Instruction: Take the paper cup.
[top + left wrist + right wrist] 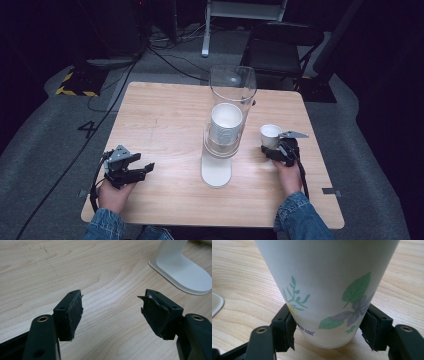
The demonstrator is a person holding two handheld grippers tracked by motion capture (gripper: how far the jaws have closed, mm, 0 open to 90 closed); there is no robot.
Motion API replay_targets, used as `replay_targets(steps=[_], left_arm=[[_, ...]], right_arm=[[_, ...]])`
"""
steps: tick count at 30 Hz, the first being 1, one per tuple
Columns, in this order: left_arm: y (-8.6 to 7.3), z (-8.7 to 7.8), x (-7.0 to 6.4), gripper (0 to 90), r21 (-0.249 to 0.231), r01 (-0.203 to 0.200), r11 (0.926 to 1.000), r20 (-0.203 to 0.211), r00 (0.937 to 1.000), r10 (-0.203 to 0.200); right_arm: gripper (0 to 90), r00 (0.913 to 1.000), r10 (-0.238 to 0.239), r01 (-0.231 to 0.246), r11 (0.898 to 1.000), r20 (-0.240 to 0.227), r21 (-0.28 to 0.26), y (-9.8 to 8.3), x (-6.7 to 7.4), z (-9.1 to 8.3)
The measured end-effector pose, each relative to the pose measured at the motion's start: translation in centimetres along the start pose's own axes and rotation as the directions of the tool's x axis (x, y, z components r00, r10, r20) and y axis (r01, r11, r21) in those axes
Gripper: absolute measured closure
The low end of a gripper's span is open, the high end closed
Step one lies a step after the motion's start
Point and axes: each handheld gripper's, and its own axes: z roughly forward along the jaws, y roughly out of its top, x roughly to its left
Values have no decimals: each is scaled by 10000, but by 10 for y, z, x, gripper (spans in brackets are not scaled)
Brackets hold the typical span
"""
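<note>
At about eight o'clock on the table (pixel 165 107) the left gripper (pixel 131 169) rested wide open and empty; at the centre stood a clear dispenser (pixel 231 100) holding stacked cups. At four o'clock the right gripper (pixel 278 149) had its jaws touching both sides of a flowered paper cup (pixel 327 287) standing on the wood. This looked like the grasp of one cup, and the next move would call for a gentle, level lift so the thin wall does not crush

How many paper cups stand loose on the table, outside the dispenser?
1: a paper cup between the right gripper's jaws, right of the dispenser. Its stacked cups can't be counted.
</note>
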Motion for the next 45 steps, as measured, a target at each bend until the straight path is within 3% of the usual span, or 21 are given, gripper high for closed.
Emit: replay_targets(steps=[28,35,42,45], left_arm=[[0,1,0,323,1,124,9999,47,9999,-124],[0,0,0,323,-10,76,10000,62,10000,-76],[1,-1,1,322,-38,43,10000,57,10000,-43],[1,-1,1,322,-39,32,10000,65,10000,-31]], right_arm=[[341,9995,59,-38,9977,-304,677,-5,0,8],[213,9983,299,-267,9975,-495,648,-5,-2,5],[162,9973,390,-361,9983,-626,468,-4,-4,-2],[132,9990,367,-364,9993,-254,119,-2,-4,-9]])
